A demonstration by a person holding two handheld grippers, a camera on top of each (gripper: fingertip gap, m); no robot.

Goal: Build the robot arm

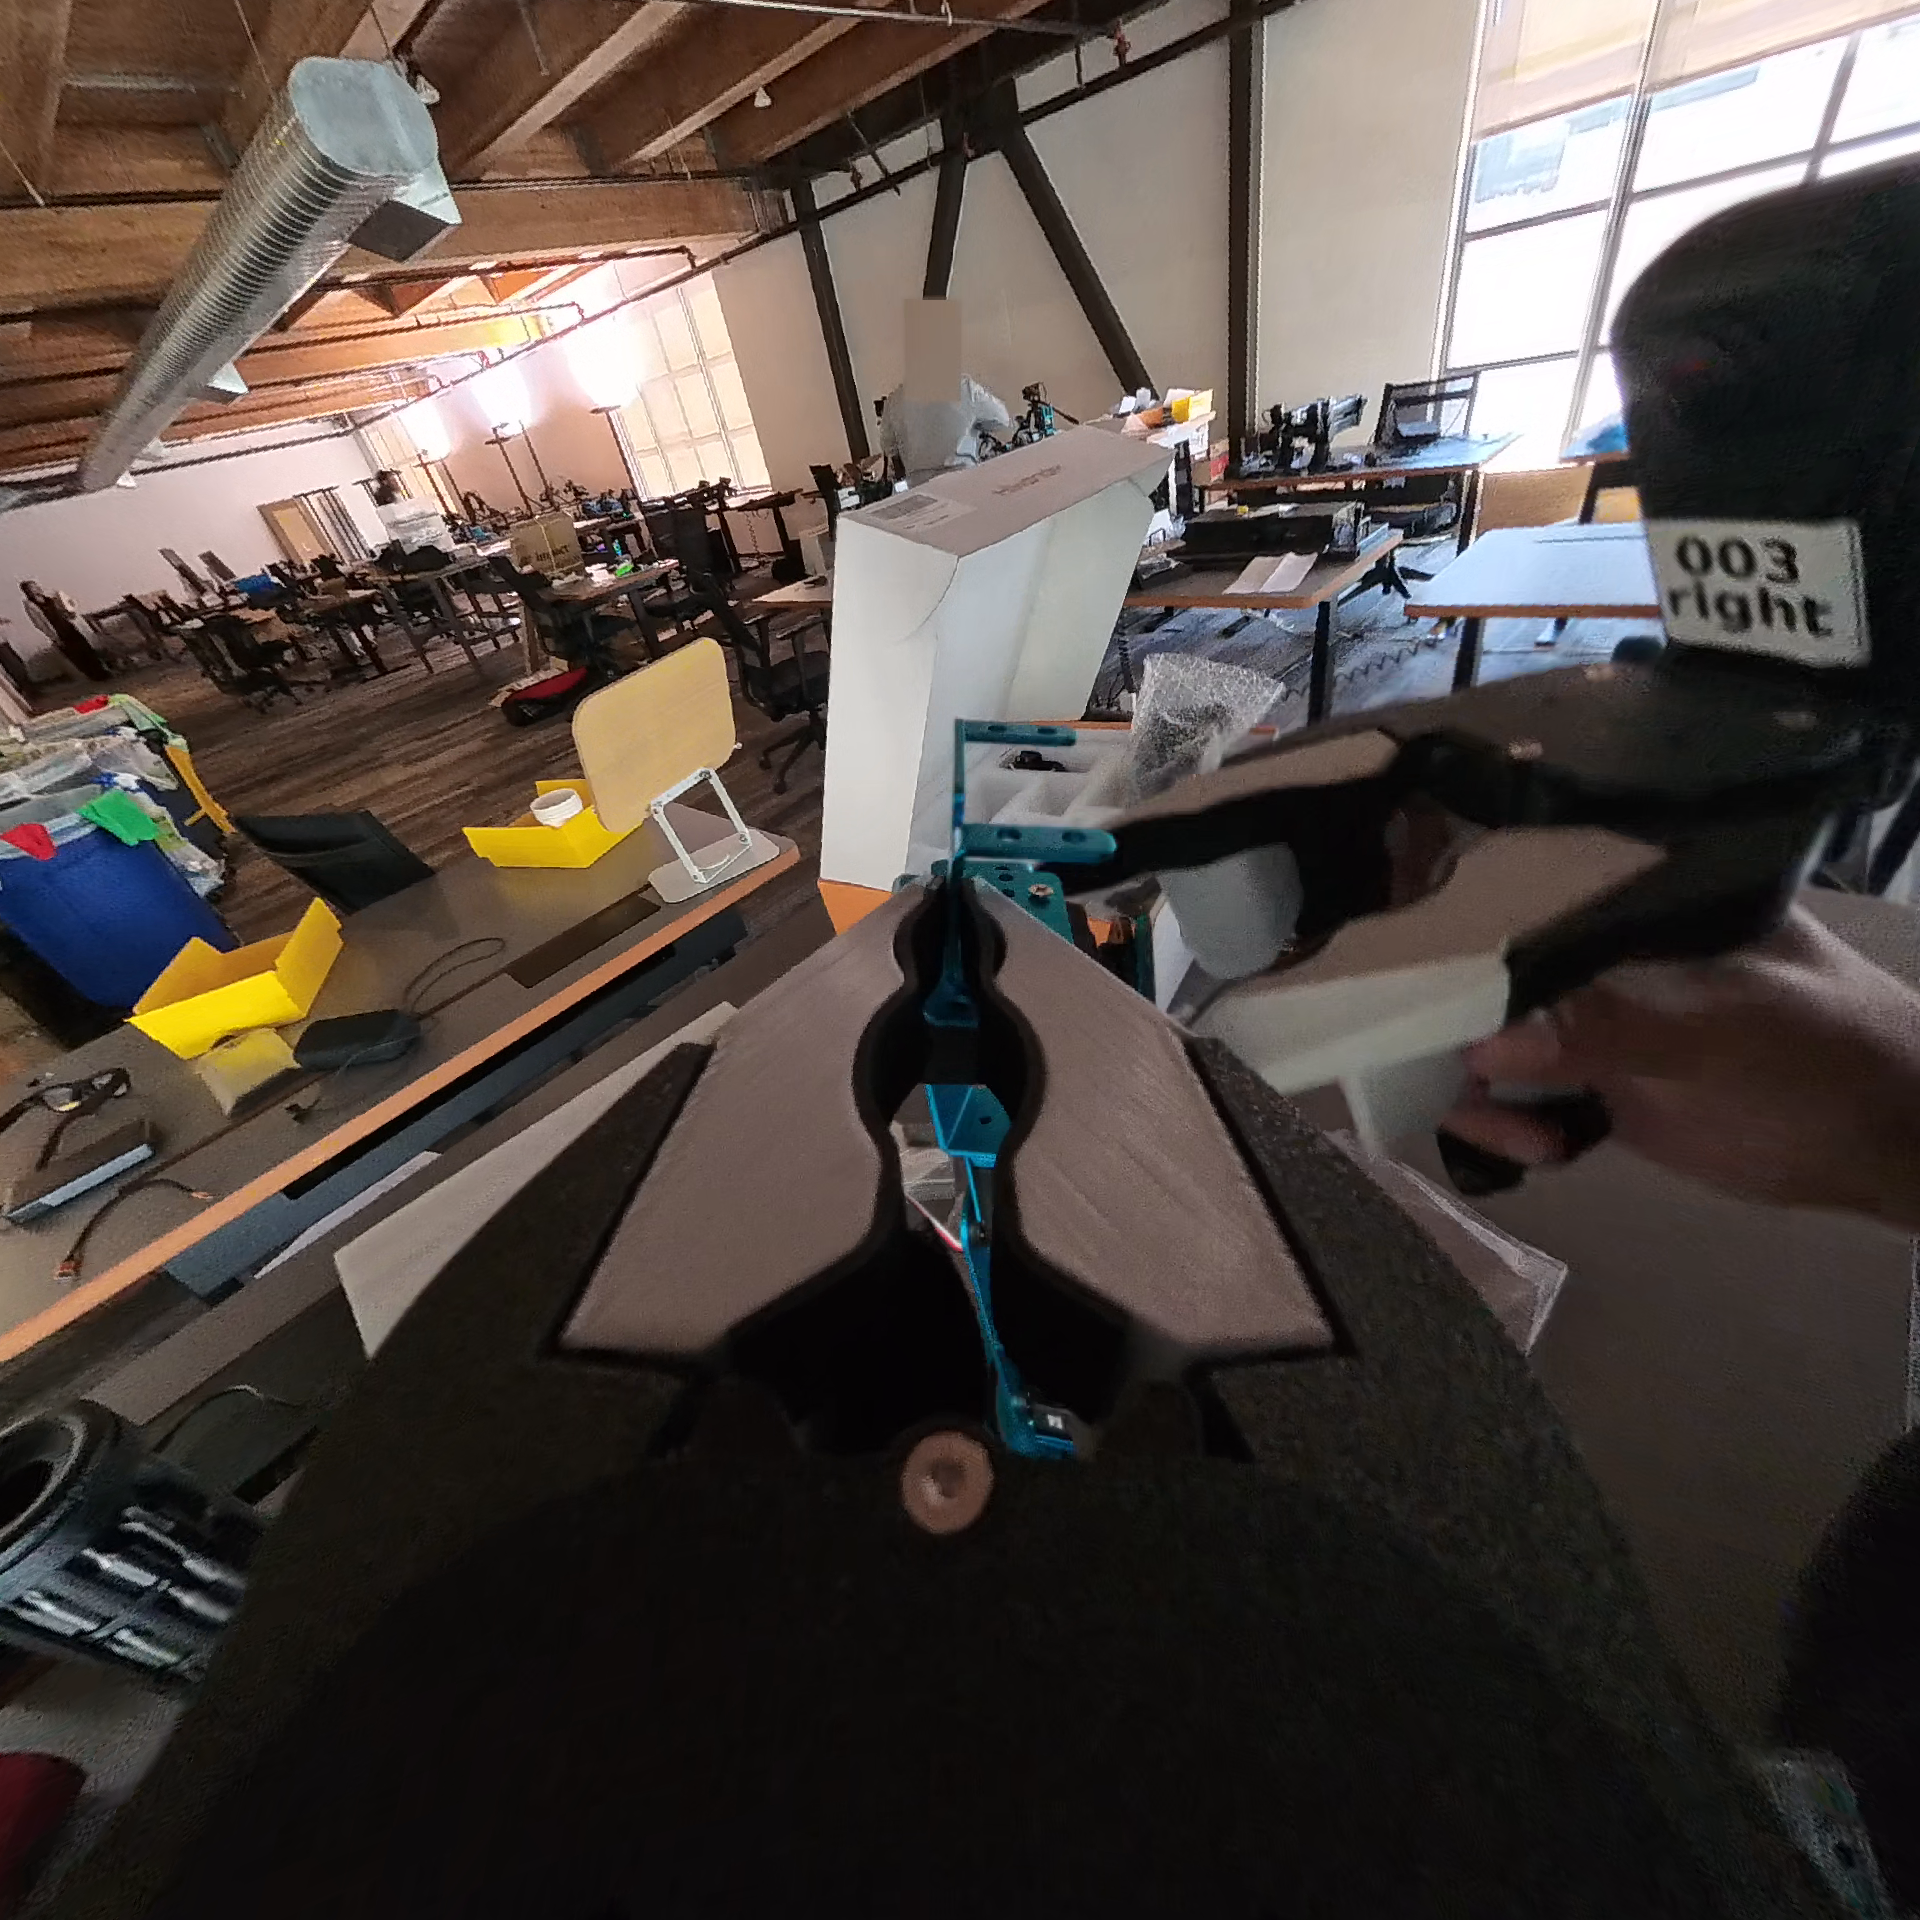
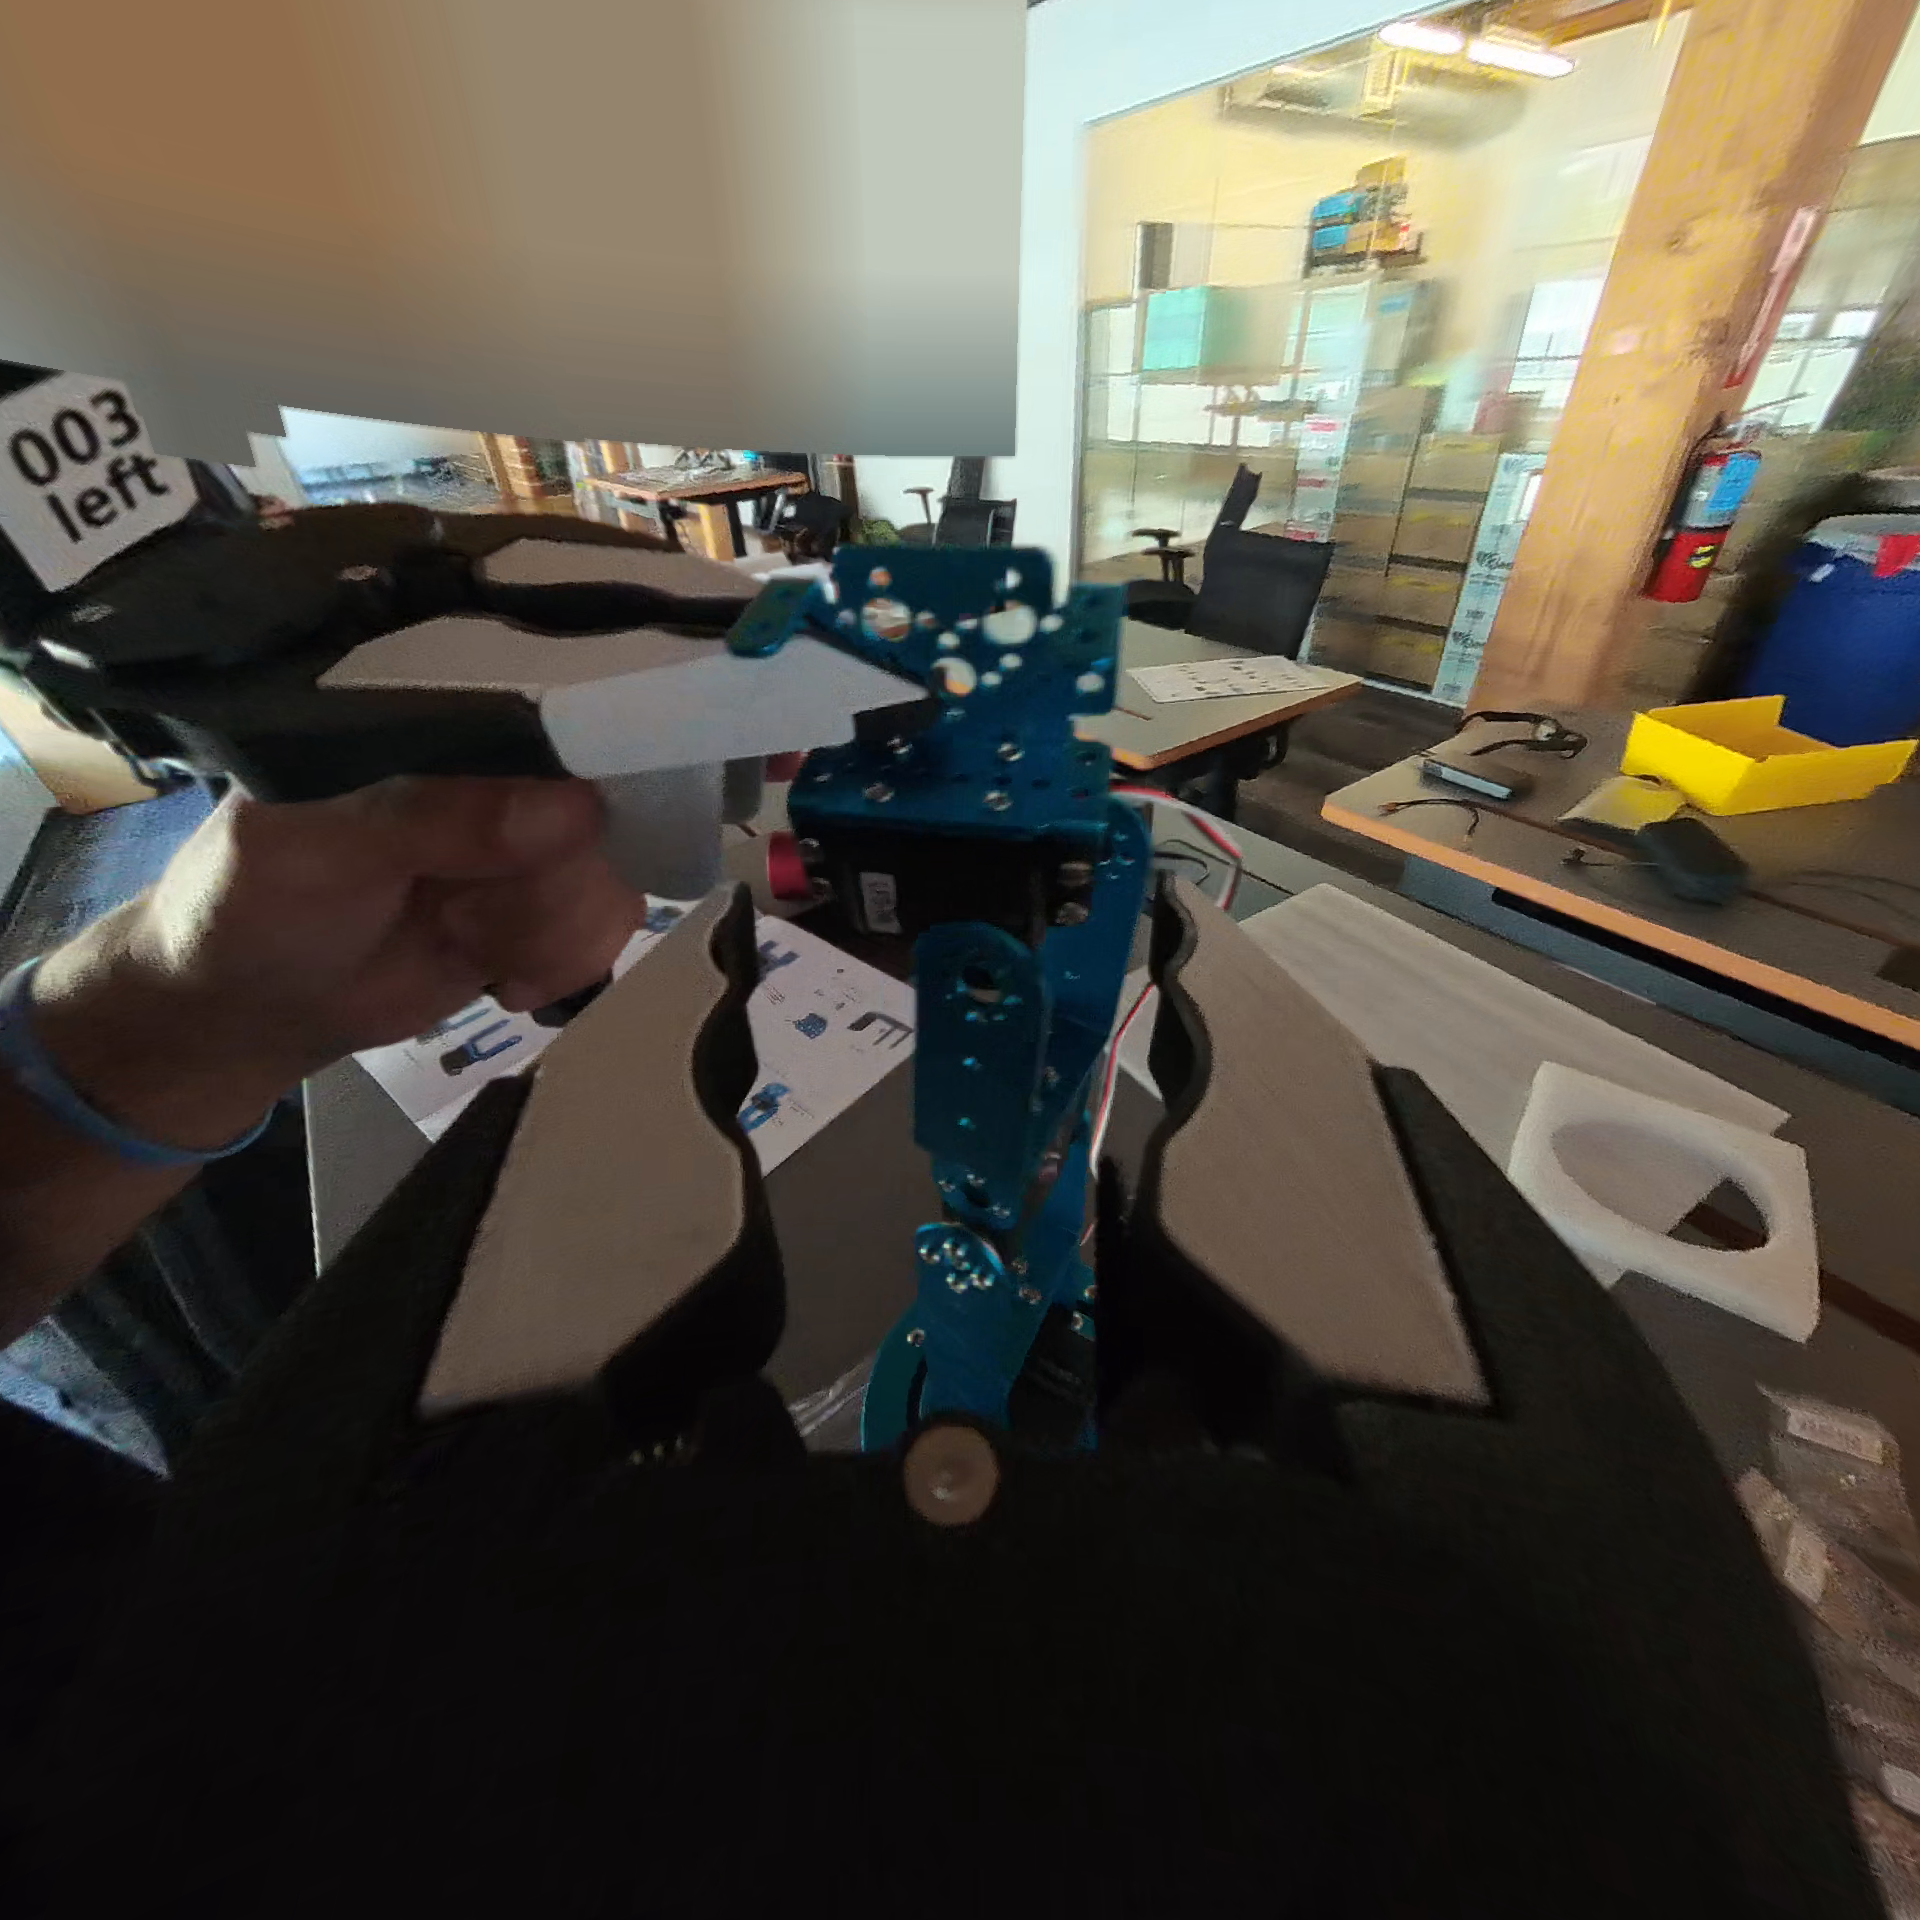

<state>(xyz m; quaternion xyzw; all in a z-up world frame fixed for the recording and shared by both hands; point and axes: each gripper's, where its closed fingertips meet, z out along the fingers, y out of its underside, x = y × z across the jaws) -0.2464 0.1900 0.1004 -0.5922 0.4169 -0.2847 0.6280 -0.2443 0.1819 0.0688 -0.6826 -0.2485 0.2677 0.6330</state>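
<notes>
Now, left gripper (image 1: 951, 883): grey, wavy-edged pads on black textured fingers; its jaws are pinched onto a thin blue metal bracket edge, which runs between them toward 12 o'clock in the left wrist view.
Right gripper (image 2: 951, 935): same grey pads and black frame; its jaws stand spread apart, one either side of the assembly's lower links, touching neither as far as can be seen.
Blue metal assembly (image 2: 977, 790): anodised perforated plates and rounded link arms joined by small screws, a black servo block at its middle, red and white wires trailing toward 3 o'clock; it stands upright at the centre of the right wrist view.
Labels: a white printed tag (image 1: 1756, 592) sits on the right gripper's black body, and a like tag (image 2: 88, 478) on the left one.
Bench (image 2: 862, 1226): dark, smooth top with an orange edge strip.
Instruction sheet (image 2: 800, 1029): white paper with small blue diagrams, at 9 o'clock of the assembly.
Foam block (image 2: 1662, 1195): white, matte, with a round cut-out, at 3 o'clock.
Yellow tray (image 2: 1756, 753): folded, angular, on a farther bench at 2 o'clock.
</notes>
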